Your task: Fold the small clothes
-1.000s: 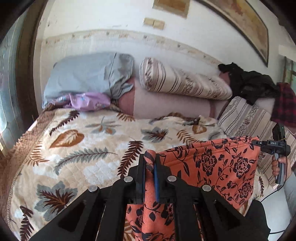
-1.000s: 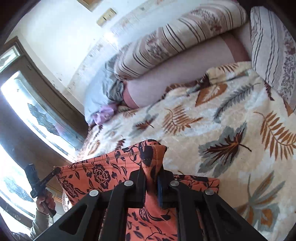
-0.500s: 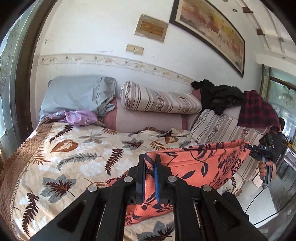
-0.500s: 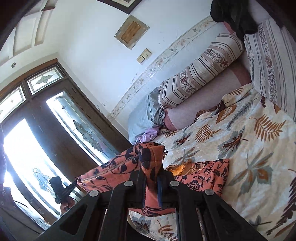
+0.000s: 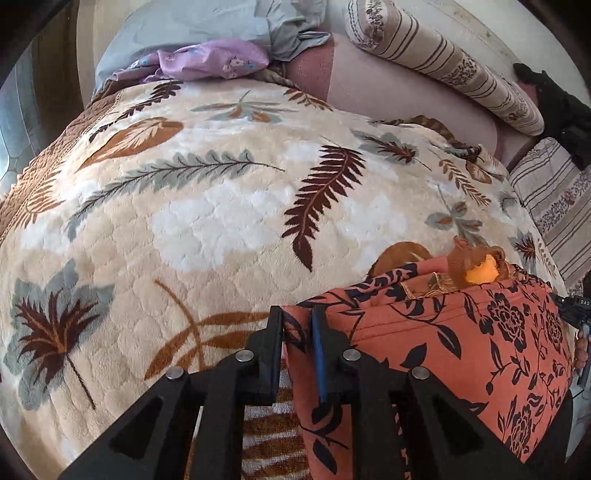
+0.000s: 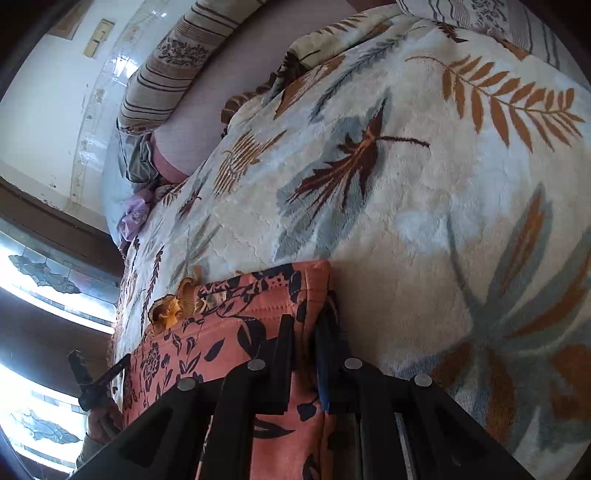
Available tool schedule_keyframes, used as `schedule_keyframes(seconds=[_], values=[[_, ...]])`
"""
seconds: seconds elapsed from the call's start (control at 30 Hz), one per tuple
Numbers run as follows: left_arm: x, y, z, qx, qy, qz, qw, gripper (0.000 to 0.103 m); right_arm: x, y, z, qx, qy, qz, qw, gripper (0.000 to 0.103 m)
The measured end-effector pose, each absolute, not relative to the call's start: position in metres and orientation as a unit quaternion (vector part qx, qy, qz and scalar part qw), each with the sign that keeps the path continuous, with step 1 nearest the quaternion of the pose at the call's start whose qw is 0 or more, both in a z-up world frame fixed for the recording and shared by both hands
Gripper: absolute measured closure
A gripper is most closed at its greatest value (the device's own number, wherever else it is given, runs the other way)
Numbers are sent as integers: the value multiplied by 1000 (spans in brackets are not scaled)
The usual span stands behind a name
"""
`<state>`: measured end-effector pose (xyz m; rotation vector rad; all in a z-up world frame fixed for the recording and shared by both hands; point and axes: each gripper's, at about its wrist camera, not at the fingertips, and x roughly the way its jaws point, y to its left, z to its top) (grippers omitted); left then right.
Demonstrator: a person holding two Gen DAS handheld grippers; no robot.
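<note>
An orange garment with a dark flower print (image 5: 461, 339) lies low over the leaf-patterned blanket (image 5: 207, 206), stretched between both grippers. My left gripper (image 5: 297, 325) is shut on its left corner. My right gripper (image 6: 304, 332) is shut on the other corner of the orange garment (image 6: 229, 325). A bunched brown and orange part (image 5: 476, 266) shows at the garment's far edge. The right gripper also shows at the right edge of the left wrist view (image 5: 576, 306); the left one shows at the lower left of the right wrist view (image 6: 99, 380).
A grey pillow (image 5: 207, 22), a purple cloth (image 5: 207, 62) and a striped bolster (image 5: 443, 62) lie at the head of the bed. Dark clothes (image 5: 561, 107) sit on a striped cushion (image 5: 554, 206) at the right. A glass door (image 6: 44, 273) stands beside the bed.
Both grippers have come down from a raised hold toward the blanket, bringing the garment from hanging in the air to lying low over the bed. Both stay shut on it.
</note>
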<state>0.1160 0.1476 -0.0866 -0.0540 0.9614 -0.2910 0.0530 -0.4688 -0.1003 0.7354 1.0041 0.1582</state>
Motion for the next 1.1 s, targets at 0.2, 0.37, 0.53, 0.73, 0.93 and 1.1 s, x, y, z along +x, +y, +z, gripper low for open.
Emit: schedule_keyframes(seconds=[0.2,0.37,0.53,0.73,0.93,1.1], values=[[116,157,-55,-34,412,-138,900,89,60,-466,-65,314,442,83,836,90],[125,172,-69,-46,443,-98,890,86,75,-458,-87,258,511,39,819,77],[73,193,-45,-58,420,-76,902,45,40,-472,-71,276,467,-14,840,30],[-7,174,-10,-49,404,-108,907,38,-14,-452,-8,327,388,39,860,29],[-35,115,-60,7,471,-126,873,35,-31,-358,-26,315,446,189,816,16],[-26,114,-87,1,535,-65,842,33,-33,-345,-67,298,511,118,797,16]])
